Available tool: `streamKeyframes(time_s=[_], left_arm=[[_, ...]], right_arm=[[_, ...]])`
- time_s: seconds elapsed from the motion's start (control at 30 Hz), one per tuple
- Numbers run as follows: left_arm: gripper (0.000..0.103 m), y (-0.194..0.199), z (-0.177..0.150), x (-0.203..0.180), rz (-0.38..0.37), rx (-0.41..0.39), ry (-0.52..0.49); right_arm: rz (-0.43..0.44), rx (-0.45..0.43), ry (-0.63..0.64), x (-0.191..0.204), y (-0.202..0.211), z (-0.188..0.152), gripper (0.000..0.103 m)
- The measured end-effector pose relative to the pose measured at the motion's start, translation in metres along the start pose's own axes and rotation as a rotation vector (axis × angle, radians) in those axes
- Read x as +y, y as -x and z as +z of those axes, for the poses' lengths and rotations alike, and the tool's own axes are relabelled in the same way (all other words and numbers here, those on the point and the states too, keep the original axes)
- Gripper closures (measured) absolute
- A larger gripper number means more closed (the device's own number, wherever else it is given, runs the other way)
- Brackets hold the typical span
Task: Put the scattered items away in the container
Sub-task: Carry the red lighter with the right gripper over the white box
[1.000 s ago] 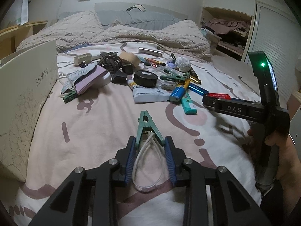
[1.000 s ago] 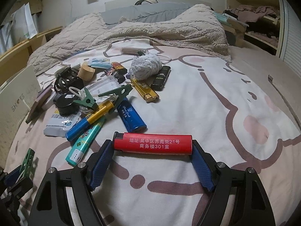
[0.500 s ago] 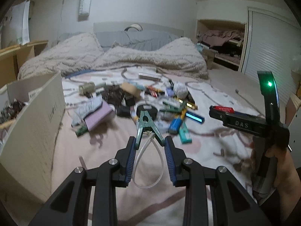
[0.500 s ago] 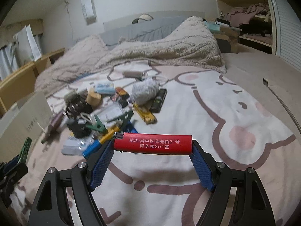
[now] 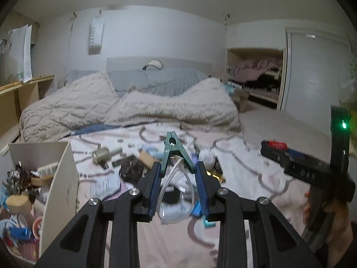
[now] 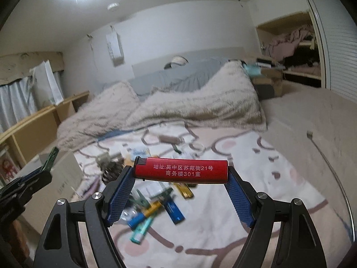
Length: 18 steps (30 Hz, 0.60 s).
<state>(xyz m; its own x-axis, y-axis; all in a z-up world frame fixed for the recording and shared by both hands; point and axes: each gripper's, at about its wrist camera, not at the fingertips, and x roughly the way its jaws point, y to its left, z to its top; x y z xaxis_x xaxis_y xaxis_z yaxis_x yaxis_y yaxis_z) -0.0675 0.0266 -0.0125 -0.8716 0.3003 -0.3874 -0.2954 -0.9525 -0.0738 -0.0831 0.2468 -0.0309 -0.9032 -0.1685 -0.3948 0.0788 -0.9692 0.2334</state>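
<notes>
Lighter (image 6: 180, 170) risking slipping endwise from my wide right gripper (image 6: 180, 193); left gripper (image 5: 177, 184), narrow, is pinching clip (image 5: 173, 154) beside box (image 5: 60, 187).

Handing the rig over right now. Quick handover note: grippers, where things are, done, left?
Left gripper: shut on the green plastic clothes peg with a white loop, held clear of the bed.
Right gripper: shut on the red cylindrical lighter with white print, gripped end to end, also in the air.
Container: the open beige cardboard box at the left edge of the bed, already holding assorted items.
Done: two items picked up; neither is in the box yet.
Left: drop both in the box, then clear the pile on the pink patterned bedsheet, including the blue lighter and the gold lighter.
</notes>
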Motion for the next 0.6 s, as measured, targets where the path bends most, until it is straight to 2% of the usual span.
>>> streamKeyframes(time_s=[0.27,0.6], left_arm=[[0.073,0.017,0.029,0.027,0.021,-0.074,0.020],[0.072,0.040,0.034,0.098,0.141,-0.103,0.120]], right_arm=[[0.051,-0.049,0.024,0.038,0.005,0.020,0.022],[0.207,0.006,0.048,0.111,-0.020,0.030,0.022]])
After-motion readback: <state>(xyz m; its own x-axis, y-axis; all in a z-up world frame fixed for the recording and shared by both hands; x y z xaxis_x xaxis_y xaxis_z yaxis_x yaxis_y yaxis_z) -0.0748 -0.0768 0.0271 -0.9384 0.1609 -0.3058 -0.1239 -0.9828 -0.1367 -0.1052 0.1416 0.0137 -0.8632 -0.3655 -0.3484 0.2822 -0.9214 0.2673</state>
